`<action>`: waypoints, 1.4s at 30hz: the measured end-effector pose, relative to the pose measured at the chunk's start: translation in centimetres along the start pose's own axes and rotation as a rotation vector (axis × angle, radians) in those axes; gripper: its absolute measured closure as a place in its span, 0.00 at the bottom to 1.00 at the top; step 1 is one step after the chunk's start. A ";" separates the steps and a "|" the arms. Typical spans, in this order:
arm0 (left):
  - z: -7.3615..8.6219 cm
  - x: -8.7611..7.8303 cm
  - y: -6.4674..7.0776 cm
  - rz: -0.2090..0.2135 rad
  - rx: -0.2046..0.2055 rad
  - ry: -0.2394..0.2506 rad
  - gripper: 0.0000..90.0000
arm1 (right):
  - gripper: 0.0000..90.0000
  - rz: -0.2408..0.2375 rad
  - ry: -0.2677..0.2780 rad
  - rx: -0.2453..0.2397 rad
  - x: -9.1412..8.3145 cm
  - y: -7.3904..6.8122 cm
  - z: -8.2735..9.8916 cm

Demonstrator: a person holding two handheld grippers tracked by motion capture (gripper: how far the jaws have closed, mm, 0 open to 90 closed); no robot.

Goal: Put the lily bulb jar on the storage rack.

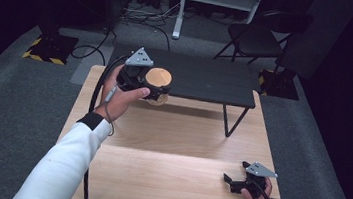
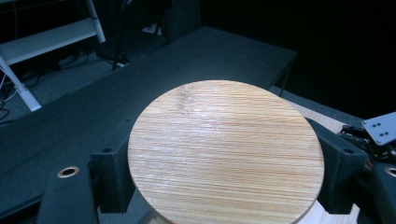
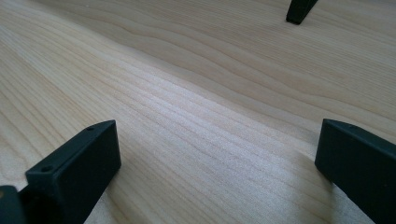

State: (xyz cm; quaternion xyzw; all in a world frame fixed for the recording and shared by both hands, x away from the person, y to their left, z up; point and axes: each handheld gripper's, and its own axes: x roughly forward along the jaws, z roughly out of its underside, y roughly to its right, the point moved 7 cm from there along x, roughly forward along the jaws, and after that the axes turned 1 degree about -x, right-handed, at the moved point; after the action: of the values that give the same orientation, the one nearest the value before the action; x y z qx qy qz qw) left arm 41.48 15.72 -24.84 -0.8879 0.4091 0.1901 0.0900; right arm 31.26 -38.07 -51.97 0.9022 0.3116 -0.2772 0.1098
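Pale wood table (image 1: pixel 165 179) (black shelf (image 1: pixel 207 80) on it) — grey carpet (image 1: pixel 7 105) around.

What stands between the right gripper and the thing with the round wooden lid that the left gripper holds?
Nothing visible. The right gripper rests open on the wooden table; only bare tabletop lies between it and the wooden lid, held up in the left gripper near the black shelf.

Round lid (image 2: pixel 224 149): bamboo-look wood, fine straight grain, smooth w/ slight sheen. Surface (image 3: pixel 196 93): pale wood, wavy grain, matt. Far low shelf (image 1: pixel 207 78): black, matt. Left gripper (image 1: pixel 152 84) & right gripper (image 1: pixel 234 179): black matt plastic, grey metal-look top plates.
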 end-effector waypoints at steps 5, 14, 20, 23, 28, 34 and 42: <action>-0.5 1.0 -0.7 -0.023 -0.011 0.016 0.27 | 0.00 0.000 0.000 0.000 0.0 0.0 0.0; -0.5 3.1 -2.4 -0.060 -0.036 0.015 0.27 | 0.00 -0.003 0.000 -0.002 0.0 0.0 0.0; -0.2 4.2 -3.0 -0.083 -0.050 0.019 0.26 | 0.00 -0.004 0.000 -0.002 0.0 0.0 0.0; -0.4 4.7 -3.1 -0.091 -0.043 -0.001 0.26 | 0.00 -0.006 0.000 -0.004 0.0 0.1 0.0; -0.4 5.3 -3.4 -0.092 -0.047 -0.026 0.26 | 0.00 -0.007 -0.001 -0.004 0.0 0.1 0.0; 0.4 5.6 -3.9 -0.090 -0.070 0.005 0.26 | 0.00 -0.007 0.000 -0.004 0.0 0.1 0.0; 0.8 5.7 -3.9 -0.073 -0.081 0.008 0.15 | 0.00 -0.006 0.000 -0.004 0.0 0.0 0.0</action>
State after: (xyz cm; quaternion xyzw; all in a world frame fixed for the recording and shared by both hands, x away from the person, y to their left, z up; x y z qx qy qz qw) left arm 47.65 14.54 -27.93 -0.9059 0.3688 0.1996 0.0593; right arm 31.29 -38.12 -51.97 0.9010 0.3150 -0.2769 0.1109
